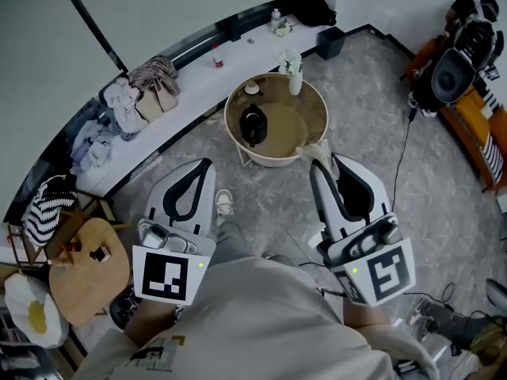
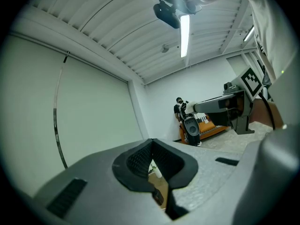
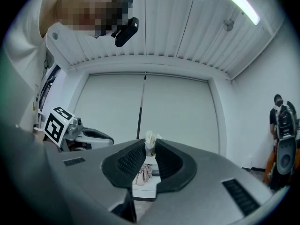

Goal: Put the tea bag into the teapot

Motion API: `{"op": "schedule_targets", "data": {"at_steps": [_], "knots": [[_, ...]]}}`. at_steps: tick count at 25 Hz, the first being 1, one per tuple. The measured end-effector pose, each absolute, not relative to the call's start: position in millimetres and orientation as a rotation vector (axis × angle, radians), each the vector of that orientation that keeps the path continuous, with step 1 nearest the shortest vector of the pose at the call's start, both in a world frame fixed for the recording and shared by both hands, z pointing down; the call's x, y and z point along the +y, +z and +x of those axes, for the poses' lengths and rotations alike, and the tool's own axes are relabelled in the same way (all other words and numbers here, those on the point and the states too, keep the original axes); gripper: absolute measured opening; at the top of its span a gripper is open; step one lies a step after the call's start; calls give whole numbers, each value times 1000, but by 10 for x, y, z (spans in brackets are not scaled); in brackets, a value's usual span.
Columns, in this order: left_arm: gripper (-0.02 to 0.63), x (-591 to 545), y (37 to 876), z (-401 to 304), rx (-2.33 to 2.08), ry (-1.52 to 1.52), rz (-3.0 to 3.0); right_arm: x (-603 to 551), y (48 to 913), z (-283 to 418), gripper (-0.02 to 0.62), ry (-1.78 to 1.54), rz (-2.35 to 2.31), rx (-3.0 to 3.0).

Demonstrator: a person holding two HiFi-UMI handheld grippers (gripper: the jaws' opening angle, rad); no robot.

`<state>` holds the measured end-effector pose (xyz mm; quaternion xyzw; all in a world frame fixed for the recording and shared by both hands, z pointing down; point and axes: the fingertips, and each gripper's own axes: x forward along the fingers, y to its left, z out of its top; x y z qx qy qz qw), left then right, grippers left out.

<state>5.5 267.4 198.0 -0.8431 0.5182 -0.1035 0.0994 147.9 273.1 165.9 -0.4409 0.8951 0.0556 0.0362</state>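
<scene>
A black teapot (image 1: 253,125) stands on a round wooden tray table (image 1: 273,162) ahead of me in the head view. My right gripper (image 1: 319,163) hovers at the table's near right rim, shut on a pale tea bag (image 1: 314,150). In the right gripper view the tea bag (image 3: 150,138) pokes up between the ribbed pads of the right gripper (image 3: 150,146). My left gripper (image 1: 208,165) sits left of the table, short of its rim, with nothing in it. In the left gripper view the tips of the left gripper (image 2: 151,144) meet.
A white vase with flowers (image 1: 294,74) stands at the table's far edge. A long white bench (image 1: 198,85) behind holds bags and clothes (image 1: 142,93). A small wooden side table (image 1: 87,271) is at left. Camera gear on an orange stand (image 1: 459,70) and a cable (image 1: 404,157) are at right.
</scene>
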Motion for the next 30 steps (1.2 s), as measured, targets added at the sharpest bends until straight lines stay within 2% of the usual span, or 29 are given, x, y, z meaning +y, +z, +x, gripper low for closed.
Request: {"op": "schedule_targets", "data": {"at_steps": [13,30], "knots": [[8,1658,2163,-209,1419,-353,-2550,1796,1823,1088,60,150,-1430,2767],[8,-187,2160,-901,1260,-372,-2669,85,1760,270,60,110,-1609,2765]]}}
